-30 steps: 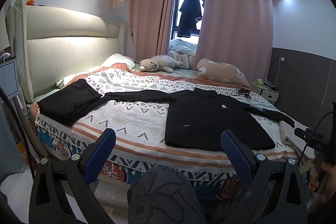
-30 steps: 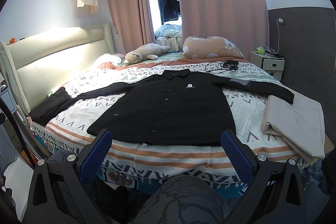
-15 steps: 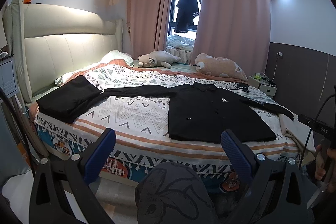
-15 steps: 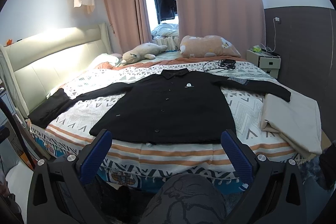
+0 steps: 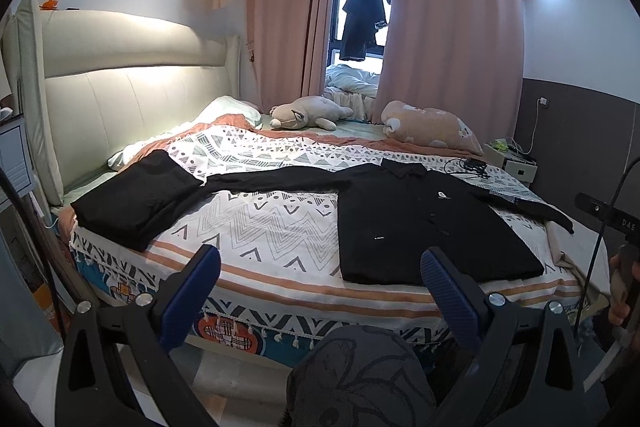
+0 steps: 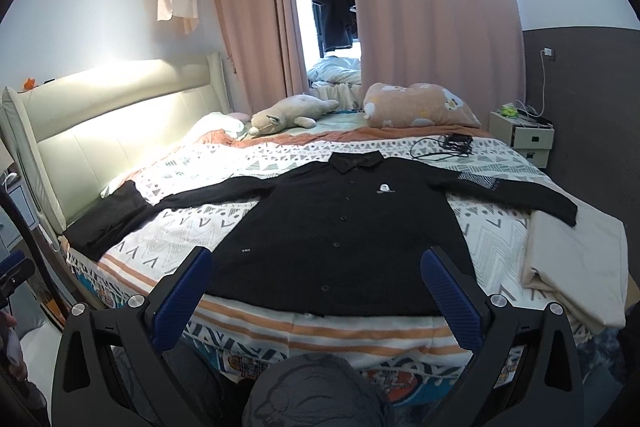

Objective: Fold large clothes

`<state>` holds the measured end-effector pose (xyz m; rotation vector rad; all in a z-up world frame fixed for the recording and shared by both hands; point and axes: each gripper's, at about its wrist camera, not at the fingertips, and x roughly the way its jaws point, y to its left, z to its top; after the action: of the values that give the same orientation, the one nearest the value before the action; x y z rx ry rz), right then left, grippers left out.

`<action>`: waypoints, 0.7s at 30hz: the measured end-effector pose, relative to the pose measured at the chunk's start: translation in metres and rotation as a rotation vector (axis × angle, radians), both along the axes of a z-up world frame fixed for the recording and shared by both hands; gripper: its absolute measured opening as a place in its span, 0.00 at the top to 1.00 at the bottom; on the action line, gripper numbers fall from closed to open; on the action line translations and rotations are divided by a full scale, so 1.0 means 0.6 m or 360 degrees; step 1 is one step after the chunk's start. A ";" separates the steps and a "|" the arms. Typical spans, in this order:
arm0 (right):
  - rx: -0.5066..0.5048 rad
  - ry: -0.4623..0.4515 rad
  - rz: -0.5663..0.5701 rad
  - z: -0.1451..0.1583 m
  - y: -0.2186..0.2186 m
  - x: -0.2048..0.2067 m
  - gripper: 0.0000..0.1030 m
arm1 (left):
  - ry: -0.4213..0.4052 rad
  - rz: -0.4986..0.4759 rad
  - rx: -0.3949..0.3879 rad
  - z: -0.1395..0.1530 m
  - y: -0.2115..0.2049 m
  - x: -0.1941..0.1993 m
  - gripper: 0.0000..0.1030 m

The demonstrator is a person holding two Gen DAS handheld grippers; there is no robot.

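A black long-sleeved button shirt [image 5: 424, 223] [image 6: 340, 231] lies flat, front up, on the patterned bedspread [image 5: 260, 223] [image 6: 192, 163], both sleeves spread out sideways. Its hem runs along the near edge of the bed. My left gripper [image 5: 320, 291] hovers open in front of the bed edge, left of the shirt's body, holding nothing. My right gripper [image 6: 316, 291] is open too, centred on the shirt's hem and a little short of it. A folded black garment [image 5: 136, 195] [image 6: 108, 219] rests at the bed's left end, touching the left sleeve's cuff.
A folded beige cloth [image 6: 576, 267] lies at the bed's right end under the right cuff. Plush toys [image 5: 308, 113] and a pillow [image 6: 416, 105] sit along the far side, with a charger and cable [image 6: 448, 143]. A nightstand [image 6: 522, 137] stands at the right. A knee [image 6: 320, 391] shows below.
Both grippers have drawn back a little from the bed and risen, so the bed appears lower and farther in both views. The shirt has not moved and both grippers stay open.
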<state>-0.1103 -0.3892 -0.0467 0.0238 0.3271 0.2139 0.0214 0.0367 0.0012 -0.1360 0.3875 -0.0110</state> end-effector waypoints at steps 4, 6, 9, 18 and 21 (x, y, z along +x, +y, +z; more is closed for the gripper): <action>0.0012 0.0002 0.0036 -0.005 0.007 0.049 0.00 | -0.0016 0.0081 0.0036 0.006 0.003 0.030 0.01; 0.0030 0.0007 0.0067 -0.008 0.008 0.073 0.00 | -0.0044 0.0110 0.0030 0.010 0.005 0.044 0.01; 0.0034 0.0017 0.0094 -0.011 0.007 0.107 0.00 | -0.0068 0.0205 0.0036 0.015 0.013 0.068 0.01; 0.0080 0.0074 0.0130 -0.006 -0.002 0.232 0.00 | -0.0017 0.0258 -0.0063 0.015 0.036 0.174 0.01; 0.0109 0.0096 0.0122 -0.002 -0.001 0.276 0.00 | 0.0053 0.0232 -0.0062 0.012 0.036 0.218 0.01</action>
<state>0.0554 -0.3896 -0.0477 0.0857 0.3811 0.3005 0.1521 0.0585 0.0083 -0.2031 0.4099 0.1273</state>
